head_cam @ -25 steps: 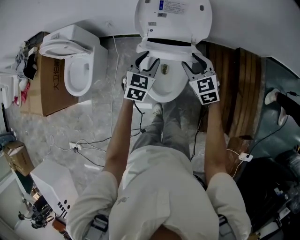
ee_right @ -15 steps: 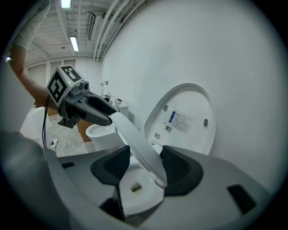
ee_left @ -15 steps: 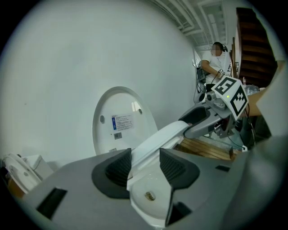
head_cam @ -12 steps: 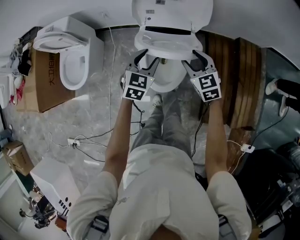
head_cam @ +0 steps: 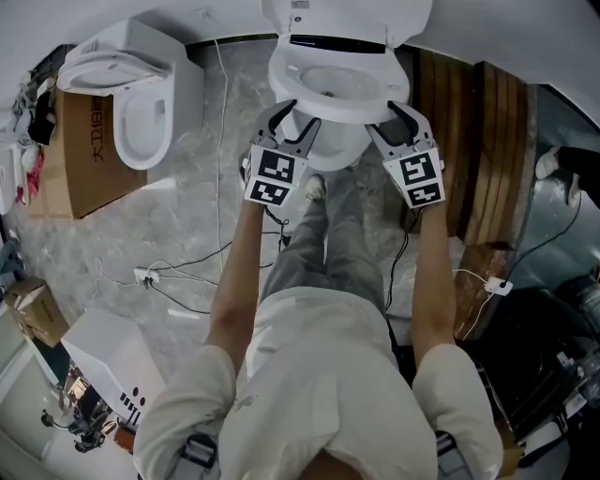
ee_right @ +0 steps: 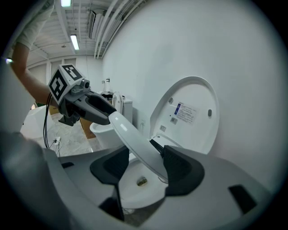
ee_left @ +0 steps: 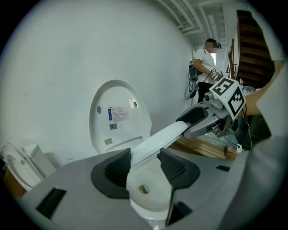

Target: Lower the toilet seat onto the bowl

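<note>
Nearest the person, the left tongs (head_cam: 294, 116) and the right tongs (head_cam: 392, 120), each carrying its marker cube, are clamped on the near left and near right sides of the white oval plastic toilet seat (head_cam: 339, 111). Each gripper view shows the ring running between the two dark ribbed pads (ee_left: 118, 167) with both pads against it. The jaws of both tongs have just been easing a little wider, with the seat between them. The seat is partway down. It hangs tilted, with its near edge raised clear of the white ceramic bowl (head_cam: 330, 150) beneath. At its far end it is hinged below the white plastic lid (head_cam: 349, 11), which stands upright by the pale wall. The step in hand, as I judge it, is the lowering itself, past its middle but not finished. The next move calls for both hands to sink together along the arc of the hinge, keeping the two sides level so the ring does not twist. The grip needs to be firm enough that the seat cannot slip and slam, and the tongs should let go only once it lies flat on the bowl's rim.
</note>
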`<move>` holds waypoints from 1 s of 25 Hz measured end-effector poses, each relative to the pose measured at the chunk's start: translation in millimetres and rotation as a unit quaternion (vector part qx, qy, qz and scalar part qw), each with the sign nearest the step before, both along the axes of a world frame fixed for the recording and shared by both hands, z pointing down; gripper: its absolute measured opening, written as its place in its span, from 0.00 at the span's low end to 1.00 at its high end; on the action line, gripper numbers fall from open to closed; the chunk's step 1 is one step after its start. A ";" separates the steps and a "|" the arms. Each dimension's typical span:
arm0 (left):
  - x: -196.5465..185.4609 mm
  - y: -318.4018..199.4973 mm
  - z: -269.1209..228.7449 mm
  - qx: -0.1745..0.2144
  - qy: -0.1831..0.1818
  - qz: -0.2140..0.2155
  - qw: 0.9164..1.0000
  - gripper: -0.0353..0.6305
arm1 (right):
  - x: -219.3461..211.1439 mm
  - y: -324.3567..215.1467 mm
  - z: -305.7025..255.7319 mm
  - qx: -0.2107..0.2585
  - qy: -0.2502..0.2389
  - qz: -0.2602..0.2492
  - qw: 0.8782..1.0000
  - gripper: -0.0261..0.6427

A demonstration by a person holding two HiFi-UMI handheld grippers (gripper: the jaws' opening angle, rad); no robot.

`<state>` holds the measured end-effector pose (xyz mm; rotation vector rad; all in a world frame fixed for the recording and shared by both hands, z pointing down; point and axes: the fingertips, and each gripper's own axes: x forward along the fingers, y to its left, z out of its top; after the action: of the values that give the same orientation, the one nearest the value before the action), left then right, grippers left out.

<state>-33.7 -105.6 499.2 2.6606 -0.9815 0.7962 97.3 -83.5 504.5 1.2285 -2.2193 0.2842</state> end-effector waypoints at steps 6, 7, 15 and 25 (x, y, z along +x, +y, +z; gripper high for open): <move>-5.1 15.2 15.1 -0.010 -0.004 0.004 1.000 0.39 | -4.8 15.0 13.9 -0.006 0.005 -0.004 1.000 0.41; -5.9 17.8 17.4 -0.011 -0.005 0.005 1.000 0.39 | -5.7 17.8 16.2 -0.007 0.007 -0.005 1.000 0.41; -10.7 40.5 38.8 -0.022 -0.017 0.016 0.999 0.40 | -11.8 41.0 38.2 -0.020 0.027 -0.024 0.999 0.43; -16.2 61.1 63.7 -0.031 -0.027 0.025 0.999 0.42 | -15.1 65.0 66.6 -0.035 0.036 -0.027 0.998 0.45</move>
<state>-50.0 -44.5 562.9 2.6336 -0.8910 0.8984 82.2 -18.5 571.1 1.1215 -2.1584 0.2899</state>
